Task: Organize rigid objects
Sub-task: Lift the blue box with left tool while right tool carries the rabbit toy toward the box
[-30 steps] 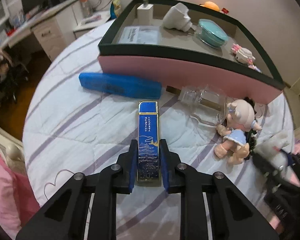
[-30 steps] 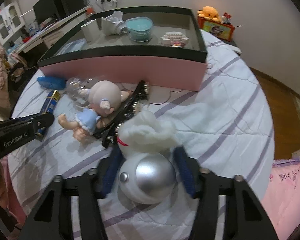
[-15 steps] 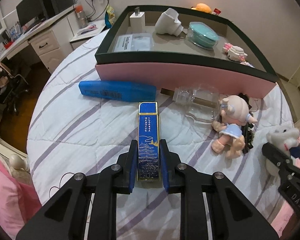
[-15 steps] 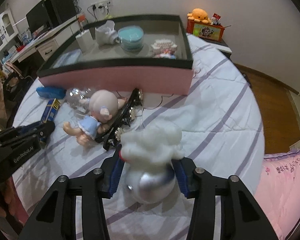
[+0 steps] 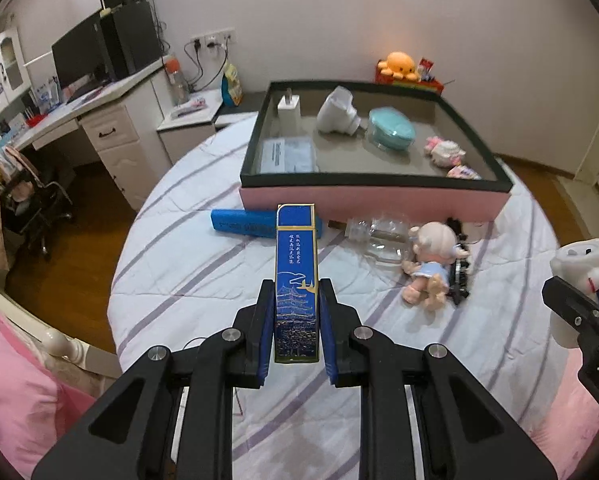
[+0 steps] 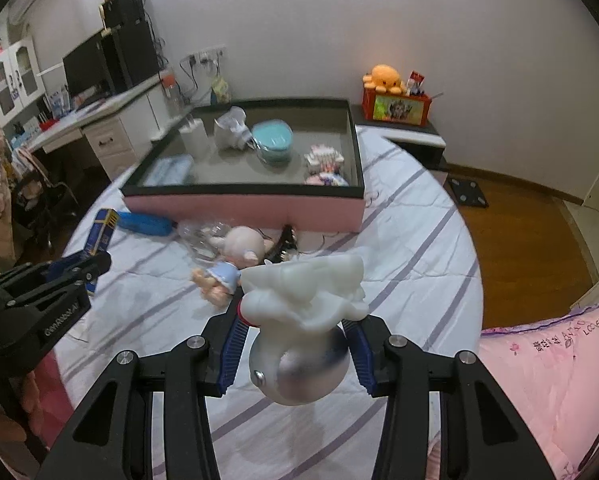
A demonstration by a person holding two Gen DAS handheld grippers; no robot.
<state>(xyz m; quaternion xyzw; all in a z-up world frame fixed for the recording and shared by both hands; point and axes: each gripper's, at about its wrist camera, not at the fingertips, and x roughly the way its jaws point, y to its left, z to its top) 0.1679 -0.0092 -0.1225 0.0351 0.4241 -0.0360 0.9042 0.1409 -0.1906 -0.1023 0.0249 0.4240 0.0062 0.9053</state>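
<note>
Two blue pads of the left gripper (image 5: 297,320) clamp the slim blue box (image 5: 296,280), held clear above the striped bedspread (image 5: 203,264), short of the pink tray (image 5: 371,200). From the right wrist, the right gripper (image 6: 295,344) grips the white-and-silver figurine (image 6: 303,320) by its round silver base, aloft over the bedspread, with the doll (image 6: 231,260) lying beyond.
</note>
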